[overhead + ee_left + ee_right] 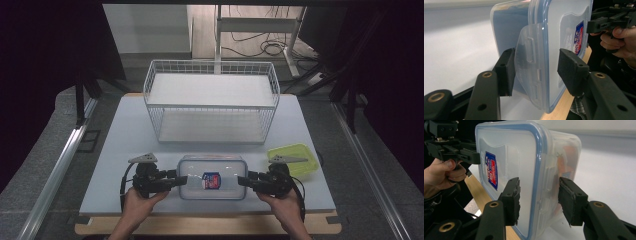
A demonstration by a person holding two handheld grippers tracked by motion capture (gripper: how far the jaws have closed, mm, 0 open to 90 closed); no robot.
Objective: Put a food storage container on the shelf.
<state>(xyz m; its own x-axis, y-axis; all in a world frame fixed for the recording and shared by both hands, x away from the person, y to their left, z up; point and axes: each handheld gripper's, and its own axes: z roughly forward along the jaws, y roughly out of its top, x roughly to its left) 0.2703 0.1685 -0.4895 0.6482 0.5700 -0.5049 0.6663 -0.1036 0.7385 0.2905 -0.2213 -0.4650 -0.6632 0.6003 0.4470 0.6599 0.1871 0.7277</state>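
Two-handed hold in the making on a clear lidded container (pixel 212 177), low and flat near the middle of the tabletop's (pixel 125 135) front edge, blue-and-red label (pixel 211 181) up. Left hand-held gripper (pixel 181 180) at one short end, right hand-held gripper (pixel 243 180) at the other, pointing at each other along the front edge, probably so that the box can come up level without tipping. Seen in the left gripper view: jaws partly closed and straddling the end from lid to base, one pad (pixel 506 72) at the edge of the end latch flap (pixel 529 62), the other just beside the lid. Seen in the right gripper view: much the same, one pad (pixel 511 200) against the lid face, the other beside the base with a thin sliver of light between. Cannot tell at either end whether the pads truly press or merely bracket the box. Left hand (pixel 140 202) and right hand (pixel 282 200) low near the front edge, forearms angling in from below, wrists rolled so that the jaws stand one above the other. Farther back, toward the far edge, a white wire rack (pixel 150 85); near the right edge, a shallow green tray (pixel 300 156), well clear of the grip.
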